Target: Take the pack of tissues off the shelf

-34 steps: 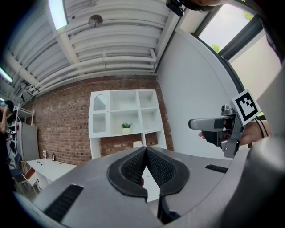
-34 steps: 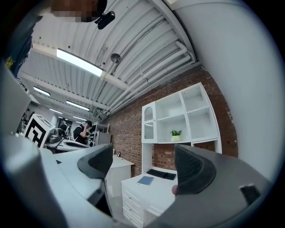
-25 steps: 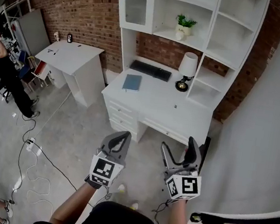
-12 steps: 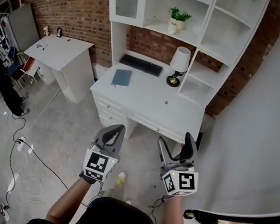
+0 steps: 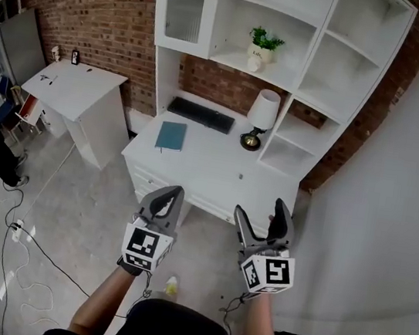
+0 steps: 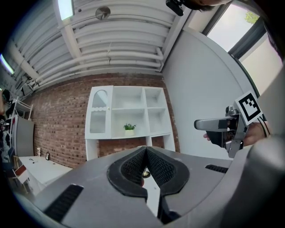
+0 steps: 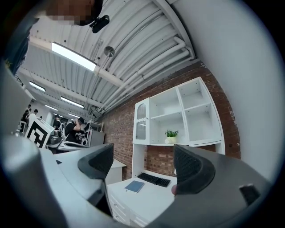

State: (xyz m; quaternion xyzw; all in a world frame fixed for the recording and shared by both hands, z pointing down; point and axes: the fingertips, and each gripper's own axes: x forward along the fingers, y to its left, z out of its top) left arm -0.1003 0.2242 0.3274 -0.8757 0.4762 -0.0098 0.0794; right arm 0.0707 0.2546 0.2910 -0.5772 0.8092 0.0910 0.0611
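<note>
Nearest, short of the desk (image 5: 209, 167), both grippers are held over the floor. The left gripper (image 5: 171, 193) is clenched on nothing, its pads pressed together, and the right gripper (image 5: 260, 209) is held released, with only air between its jaws. On the desk a book (image 5: 171, 135), a keyboard (image 5: 200, 115) and a lamp (image 5: 262, 110) are seen, and above the desk a plant (image 5: 264, 40) is set on the shelf (image 5: 317, 58). The pack of tissues cannot be made out in any view; it is presumed to lie in a compartment above the desk, so the approach is judged barely begun. A reach over the desk is likely to be needed, and the lamp or plant could be knocked by a forearm or a wide jaw if the pack sits close to them. A soft pack could also be crushed or let slip by a poor pinch. Open floor is left to the left of the desk; to its right the wall (image 5: 393, 190) closes in, and each opening is bounded by the shelf's dividers.
</note>
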